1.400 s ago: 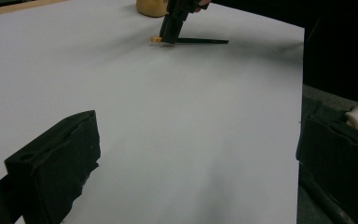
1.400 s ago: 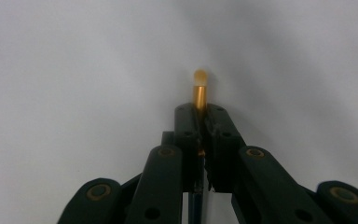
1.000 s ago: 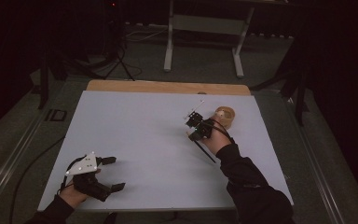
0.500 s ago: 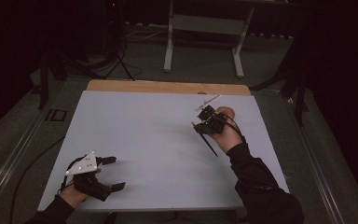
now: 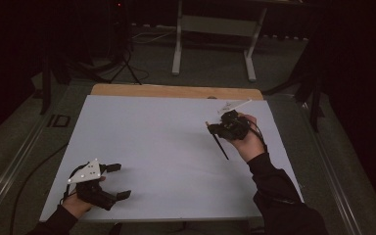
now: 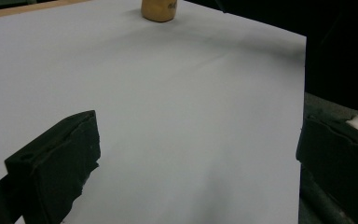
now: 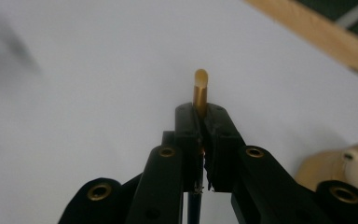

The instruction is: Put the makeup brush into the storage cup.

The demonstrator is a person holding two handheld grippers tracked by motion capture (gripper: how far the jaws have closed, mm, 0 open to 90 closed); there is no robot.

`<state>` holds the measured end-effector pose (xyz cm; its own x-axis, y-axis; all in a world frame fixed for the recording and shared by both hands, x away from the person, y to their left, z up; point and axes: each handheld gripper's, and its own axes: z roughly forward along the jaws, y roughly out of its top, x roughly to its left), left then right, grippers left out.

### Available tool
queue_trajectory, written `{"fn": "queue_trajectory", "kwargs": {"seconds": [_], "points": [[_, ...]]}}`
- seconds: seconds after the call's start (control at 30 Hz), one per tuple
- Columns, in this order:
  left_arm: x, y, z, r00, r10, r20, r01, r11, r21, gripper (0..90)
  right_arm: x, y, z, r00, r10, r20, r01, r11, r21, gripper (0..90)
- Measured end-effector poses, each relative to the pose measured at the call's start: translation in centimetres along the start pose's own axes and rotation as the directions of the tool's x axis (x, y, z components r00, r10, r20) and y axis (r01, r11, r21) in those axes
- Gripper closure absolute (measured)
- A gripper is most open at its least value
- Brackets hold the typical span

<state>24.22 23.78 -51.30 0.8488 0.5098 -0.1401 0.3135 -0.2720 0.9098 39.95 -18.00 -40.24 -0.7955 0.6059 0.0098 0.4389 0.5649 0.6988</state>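
Yellow-tipped stick [image 7: 200, 91], clamped between the right gripper's [image 5: 221, 128] shut fingers, has risen above the white table [image 5: 166, 147] and away from the tan holder [image 6: 158, 9], while the left gripper [image 5: 119, 181] rests unmoved, fingers apart.

Worktop [image 5: 166, 147]: smooth matt pale sheet, paper-like, laid over bare light wood along the far edge [image 5: 176, 91]. Left tool [image 6: 200, 154]: matt black pads, rough, rubber- or foam-like, chipped edges. Right tool [image 7: 202, 119]: matt black plastic arms, shiny brass-coloured rivets. Stick [image 7: 200, 91] in it: smooth amber tip, slight gloss, looks wooden; dark shaft behind. Small pot [image 6: 158, 9]: tan, satin finish, wood-like. Sleeve [image 5: 279, 196]: dark cloth.
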Motion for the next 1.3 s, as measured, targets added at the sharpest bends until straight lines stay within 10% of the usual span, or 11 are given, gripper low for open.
{"fn": "queue_trajectory", "kwargs": {"seconds": [0.7, 1.3], "points": [[0.0, 0.0, -0.1, 1.0, -0.004, 0.0, 0.004, 1.0, 0.001, 0.4, -0.9, -1.7, -2.9, 0.9978, 0.065, -0.01, -0.066, 0.962, -0.265, 84.7], [0.0, -0.1, -0.1, 1.0, -0.008, -0.001, 0.008, 1.0, 0.0, 0.4, -1.3, -3.8, -5.3, 0.9924, 0.115, 0.043, -0.087, 0.905, -0.416, 84.6]]}}
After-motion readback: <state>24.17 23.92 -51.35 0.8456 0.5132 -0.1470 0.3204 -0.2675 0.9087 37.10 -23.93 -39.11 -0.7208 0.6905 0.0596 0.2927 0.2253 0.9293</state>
